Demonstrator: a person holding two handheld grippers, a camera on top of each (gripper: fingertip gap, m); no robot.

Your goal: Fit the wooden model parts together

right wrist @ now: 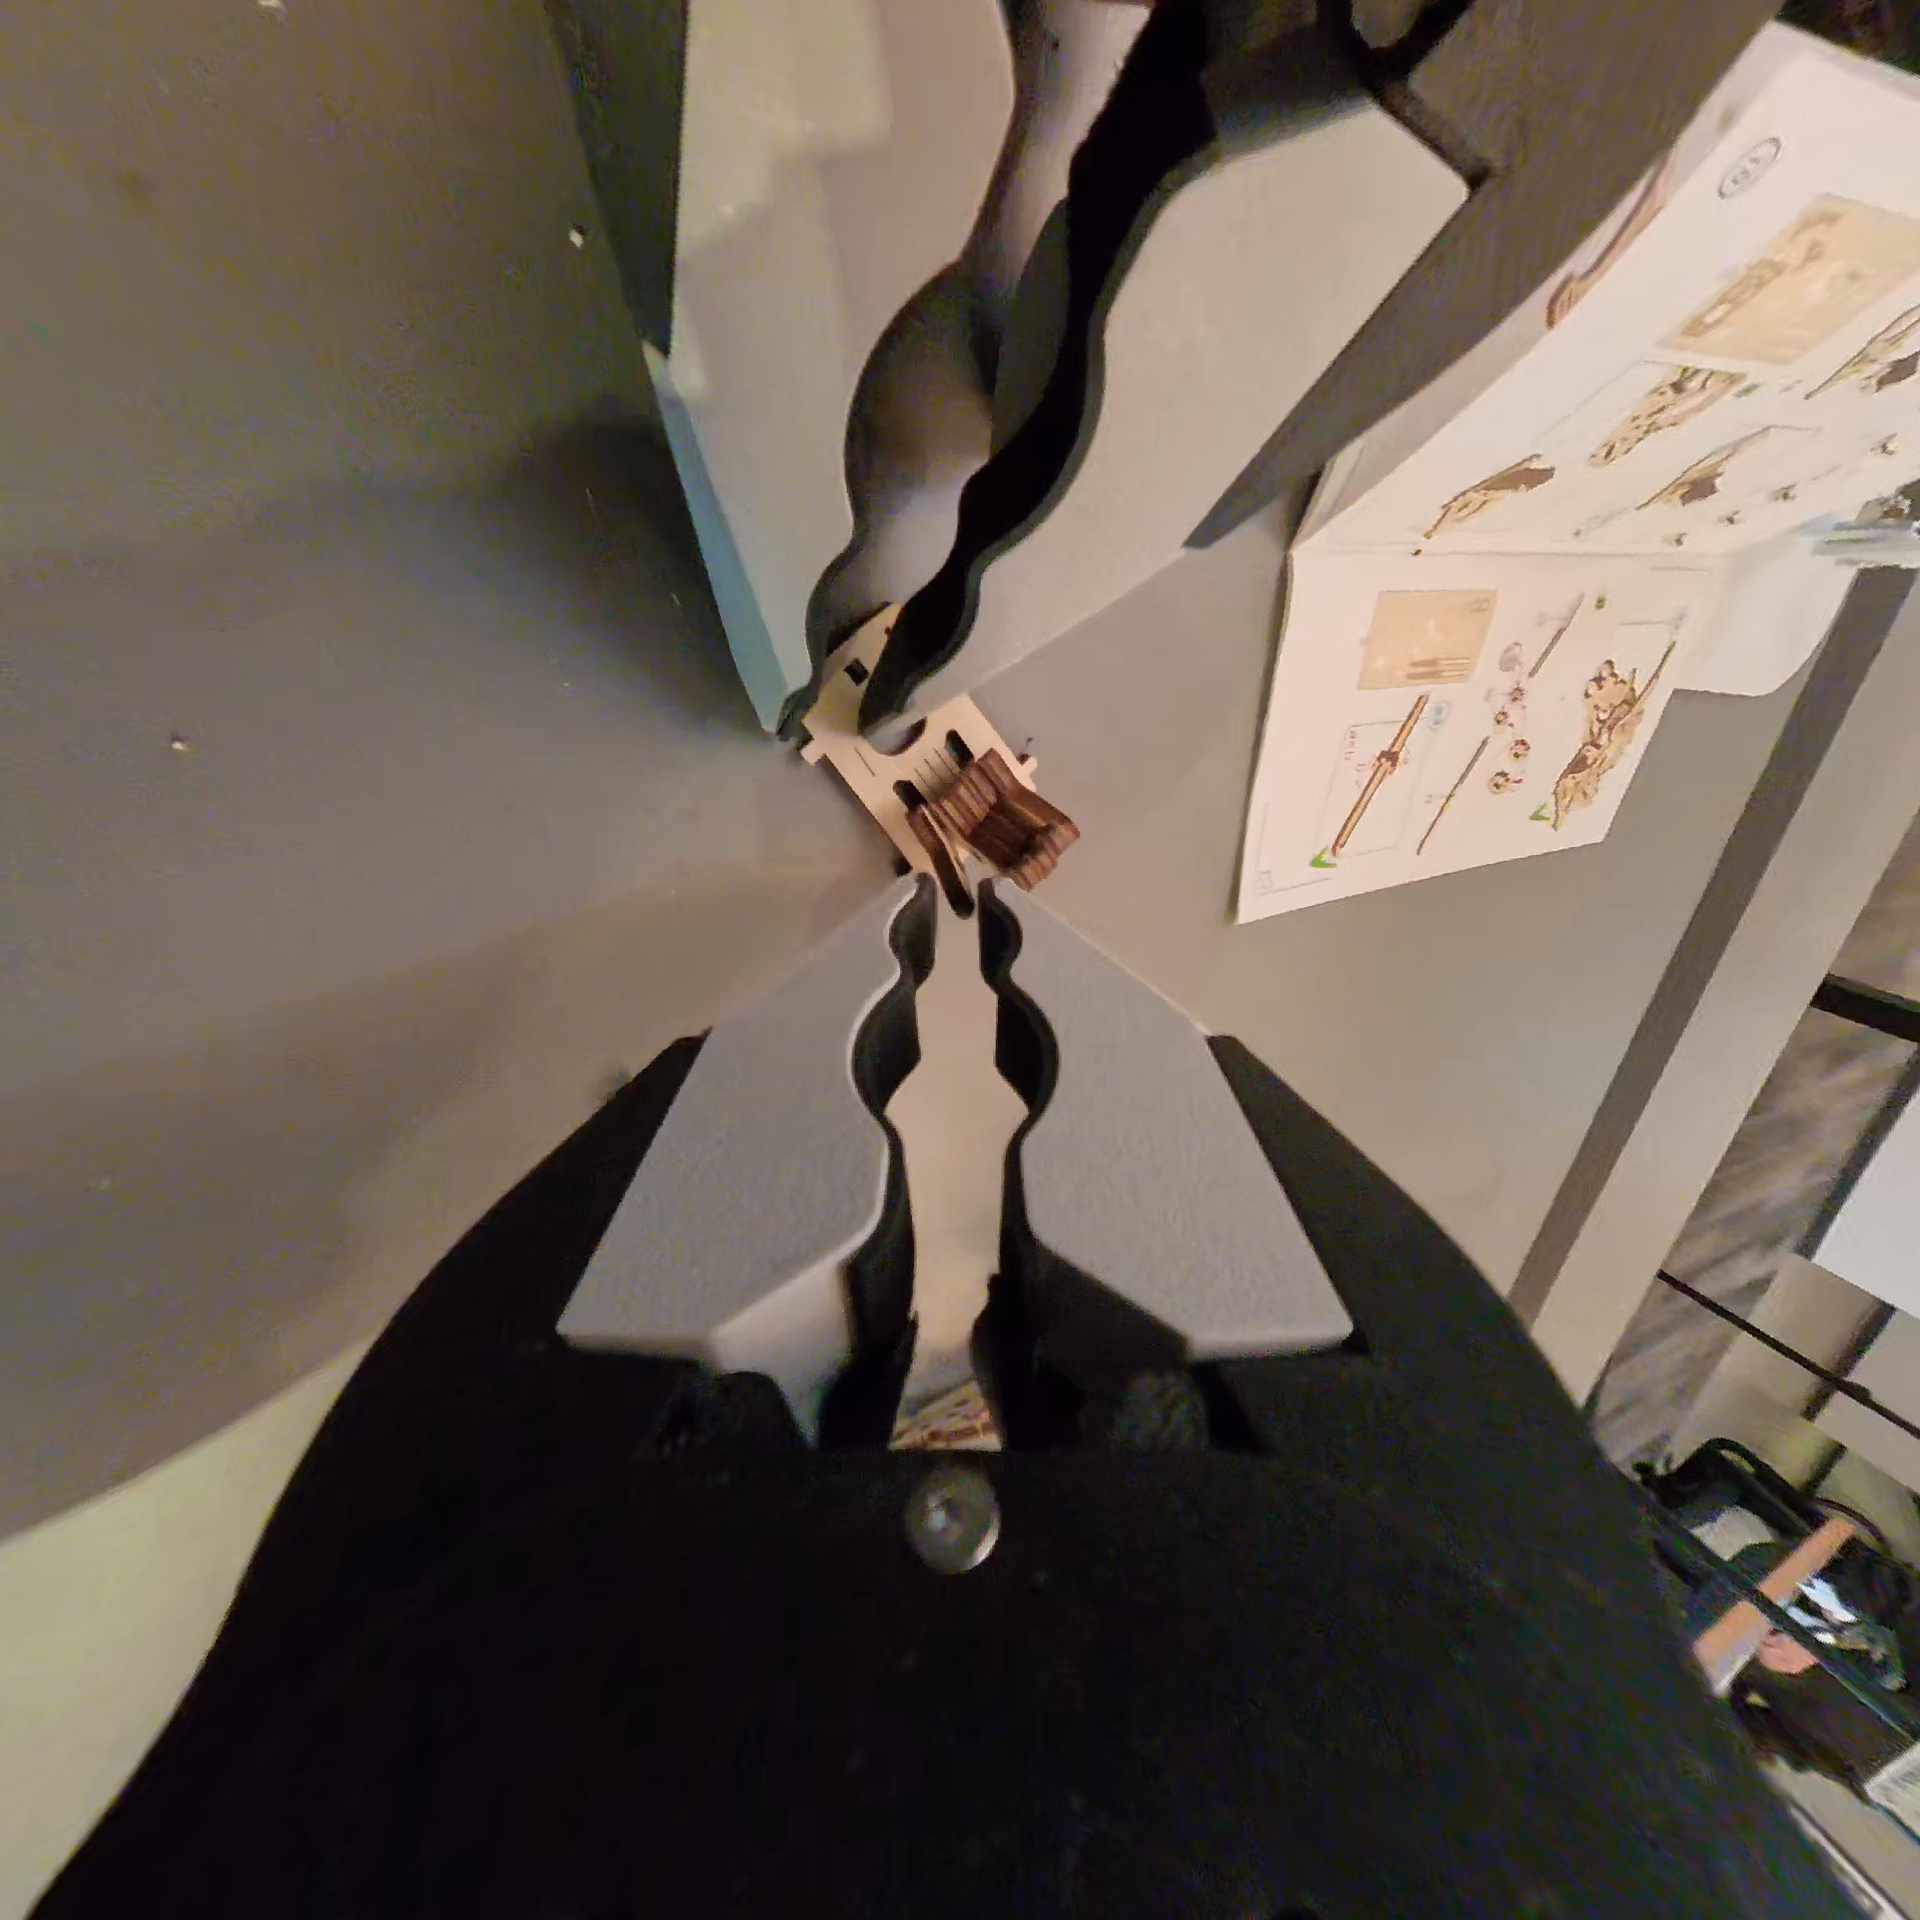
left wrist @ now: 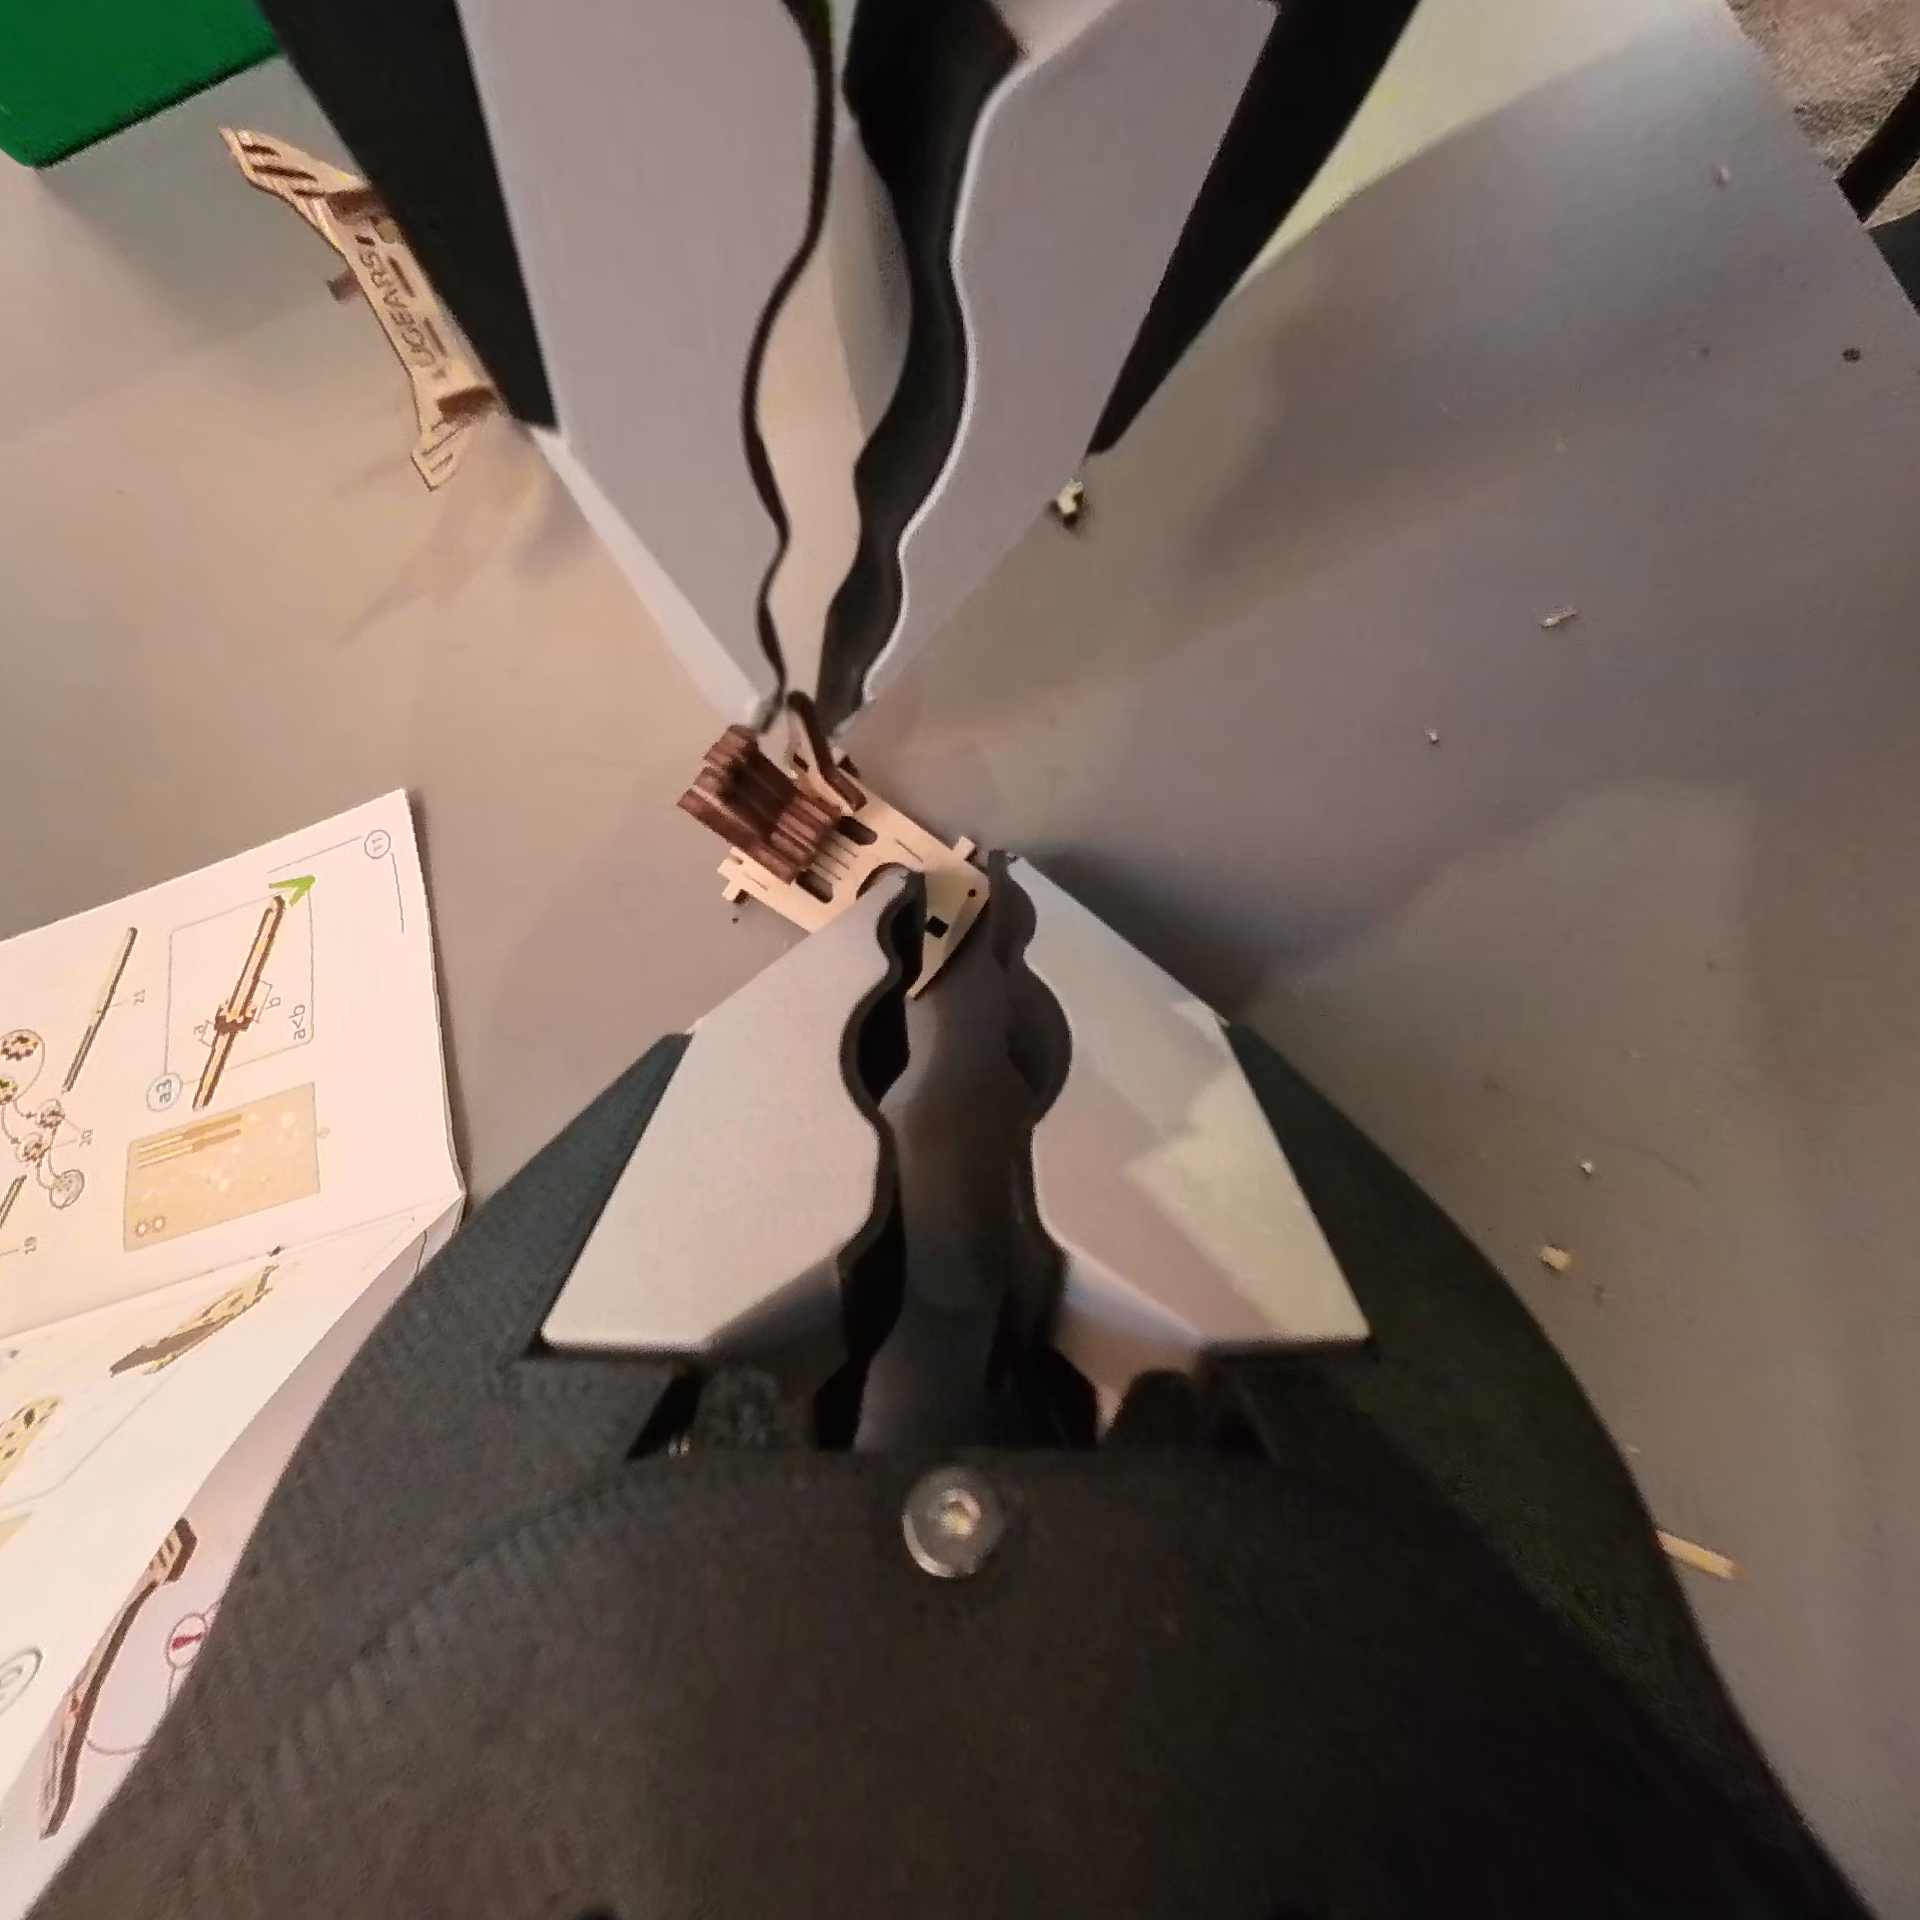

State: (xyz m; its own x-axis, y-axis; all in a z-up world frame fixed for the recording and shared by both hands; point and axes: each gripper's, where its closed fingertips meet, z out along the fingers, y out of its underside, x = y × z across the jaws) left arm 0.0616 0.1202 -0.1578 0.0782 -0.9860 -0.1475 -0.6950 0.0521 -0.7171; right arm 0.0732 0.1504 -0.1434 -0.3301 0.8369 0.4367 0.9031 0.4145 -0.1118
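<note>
A pale wooden plate [left wrist: 862, 873] carries a stack of dark brown toothed pieces [left wrist: 748, 810]. My left gripper [left wrist: 956, 883] is shut on one end of the plate and holds it above the grey table [left wrist: 1455, 935]. My right gripper [left wrist: 810, 712] comes in from the opposite side. It is shut on a thin brown wooden piece [left wrist: 821, 758] that touches the stack. In the right wrist view the right gripper [right wrist: 951, 896] pinches that thin piece [right wrist: 954, 873] against the stack [right wrist: 1008, 821]. The left gripper [right wrist: 836, 707] grips the plate [right wrist: 935, 748] from above.
An open instruction booklet [left wrist: 208, 1091] lies to the left, and it also shows in the right wrist view [right wrist: 1507, 675]. A curved wooden part [left wrist: 405, 301] and a green box [left wrist: 104, 73] lie farther back. Wood scraps [left wrist: 1558, 1257] dot the table. The table edge [right wrist: 1662, 935] is close by. The tips of both grippers are at nearly the same place.
</note>
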